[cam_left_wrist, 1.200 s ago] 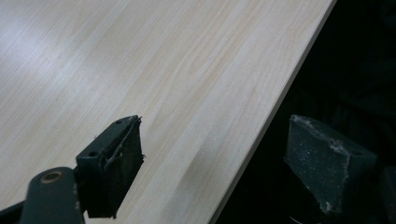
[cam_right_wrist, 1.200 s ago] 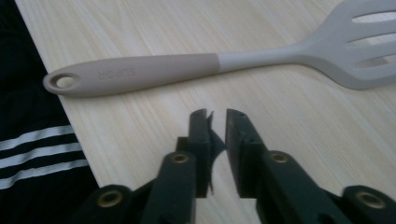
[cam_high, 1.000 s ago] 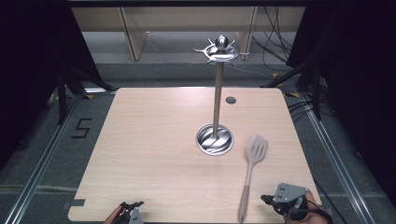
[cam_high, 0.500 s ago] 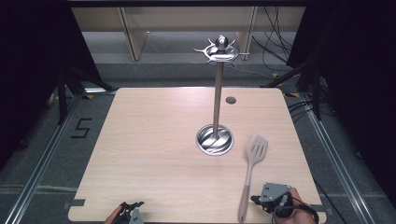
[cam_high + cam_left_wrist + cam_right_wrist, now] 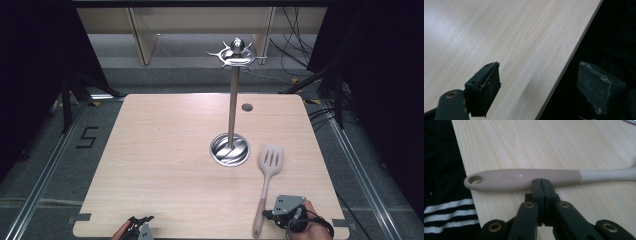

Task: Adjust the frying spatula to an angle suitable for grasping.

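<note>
A beige slotted spatula [image 5: 270, 162] lies on the wooden table [image 5: 160, 150], right of centre, with its handle pointing toward the front edge. In the right gripper view its handle [image 5: 524, 178] runs across just past my right gripper [image 5: 541, 181], whose jaws are pressed together with nothing between them. From above, that right gripper [image 5: 267, 215] sits at the handle's right side near the front edge. My left gripper [image 5: 142, 221] rests at the front left edge. Its jaws stand wide apart and empty over the table's edge [image 5: 539, 72].
A tall metal utensil stand [image 5: 231, 100] with a round base and a hooked top ring rises from the table's middle. A small dark disc [image 5: 247, 107] lies at the back. Dark floor and rails surround the table. A striped sleeve [image 5: 449, 215] shows by the edge.
My right gripper has slid left along the front edge up to the spatula's handle. The left gripper and the spatula have stayed put.
</note>
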The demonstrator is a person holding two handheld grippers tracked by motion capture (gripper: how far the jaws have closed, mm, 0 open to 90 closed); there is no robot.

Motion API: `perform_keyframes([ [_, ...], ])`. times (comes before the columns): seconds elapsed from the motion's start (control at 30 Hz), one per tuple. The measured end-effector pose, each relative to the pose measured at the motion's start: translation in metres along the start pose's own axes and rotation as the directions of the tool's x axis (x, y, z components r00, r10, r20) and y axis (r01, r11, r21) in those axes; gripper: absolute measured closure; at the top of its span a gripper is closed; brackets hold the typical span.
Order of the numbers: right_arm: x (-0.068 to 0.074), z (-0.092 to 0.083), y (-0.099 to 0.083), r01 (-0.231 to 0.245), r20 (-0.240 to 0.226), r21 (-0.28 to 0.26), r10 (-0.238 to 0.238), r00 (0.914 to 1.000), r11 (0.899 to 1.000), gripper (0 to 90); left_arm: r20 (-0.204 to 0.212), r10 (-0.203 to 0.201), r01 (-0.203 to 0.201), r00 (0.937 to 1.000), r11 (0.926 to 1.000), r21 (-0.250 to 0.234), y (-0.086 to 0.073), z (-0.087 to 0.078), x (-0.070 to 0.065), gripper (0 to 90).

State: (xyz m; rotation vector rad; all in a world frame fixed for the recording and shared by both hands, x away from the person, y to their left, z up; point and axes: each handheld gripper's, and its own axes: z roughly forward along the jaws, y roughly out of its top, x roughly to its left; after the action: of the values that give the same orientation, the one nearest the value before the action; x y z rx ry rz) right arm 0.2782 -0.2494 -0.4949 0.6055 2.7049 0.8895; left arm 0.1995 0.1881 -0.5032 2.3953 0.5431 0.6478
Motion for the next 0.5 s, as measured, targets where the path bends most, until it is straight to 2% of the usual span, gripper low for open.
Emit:
perform_keyframes([
  [0.17, -0.0022, 0.0021, 0.0039, -0.015, -0.032, -0.034, 0.014, 0.9994, 0.999, 90.0, -0.003, 0.002, -0.002, 1.0, 1.0, 0.001, 0.0003, 0.0, -0.0006, 18.1],
  [0.23, -0.003, 0.0024, 0.0042, -0.055, -0.036, -0.029, 0.054, 0.9979, 0.998, 90.0, -0.003, -0.001, 0.001, 1.0, 1.0, 0.001, 0.0001, 0.0, -0.0006, 18.1],
  [0.33, -0.0021, 0.0022, 0.0041, -0.077, -0.039, -0.022, 0.076, 0.9964, 0.997, 90.0, -0.008, -0.002, 0.002, 1.0, 1.0, 0.0, 0.0, 0.0004, -0.0006, 18.1],
  [0.4, -0.0041, 0.0041, 0.0038, -0.078, -0.059, -0.045, 0.075, 0.9954, 0.996, 90.0, -0.004, -0.001, 0.001, 1.0, 1.0, -0.001, -0.0001, 0.0016, -0.0007, 18.1],
  [0.43, -0.0036, 0.0052, 0.0039, -0.111, -0.064, -0.05, 0.108, 0.9921, 0.993, 90.0, -0.003, 0.001, -0.001, 1.0, 1.0, 0.001, 0.0001, 0.0001, -0.0006, 18.1],
  [0.5, -0.0038, 0.0065, 0.0049, -0.103, -0.07, -0.054, 0.099, 0.9926, 0.993, 90.0, -0.002, 0.0, 0.0, 1.0, 1.0, 0.001, 0.0002, 0.0002, -0.0007, 18.1],
])
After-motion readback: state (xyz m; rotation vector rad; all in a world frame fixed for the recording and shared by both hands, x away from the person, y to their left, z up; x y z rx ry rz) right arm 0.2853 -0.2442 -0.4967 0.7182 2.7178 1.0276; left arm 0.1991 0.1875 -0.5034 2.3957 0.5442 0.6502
